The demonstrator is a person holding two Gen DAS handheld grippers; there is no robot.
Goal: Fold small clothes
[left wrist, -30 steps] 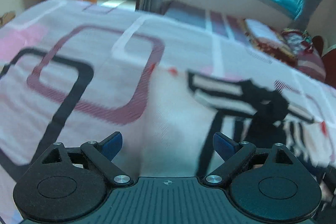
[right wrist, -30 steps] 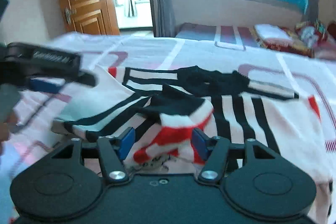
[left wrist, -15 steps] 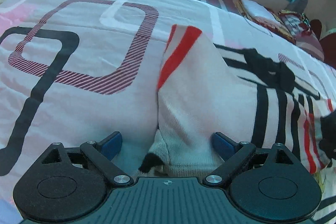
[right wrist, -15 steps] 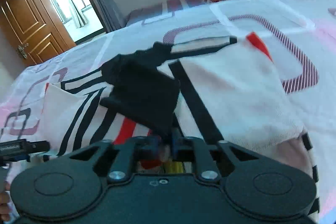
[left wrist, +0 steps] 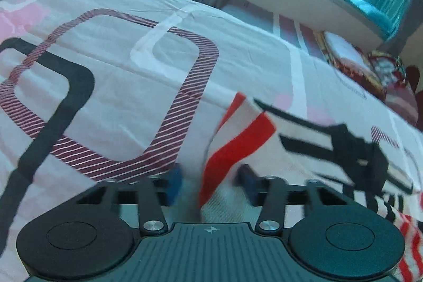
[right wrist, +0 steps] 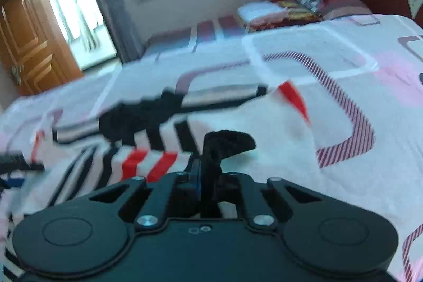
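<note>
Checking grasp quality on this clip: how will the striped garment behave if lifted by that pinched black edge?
Probably floppy: the striped garment lies rumpled on the bedsheet. Likely light, since the right claw pinches only a thin black edge. Unheld fabric should hang and drag.

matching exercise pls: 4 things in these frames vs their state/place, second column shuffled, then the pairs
1. left hand-held gripper
2. right hand-held gripper
3. white knit garment with black and red stripes
4. brown wooden panelled door

A. spread on the patterned bedsheet
B. shut on a black fabric edge
C. far left of the room, in the right wrist view
D. jaws apart, a red-striped corner between them

Pairs: 1-D, 2-B, 3-A, 4-C
</note>
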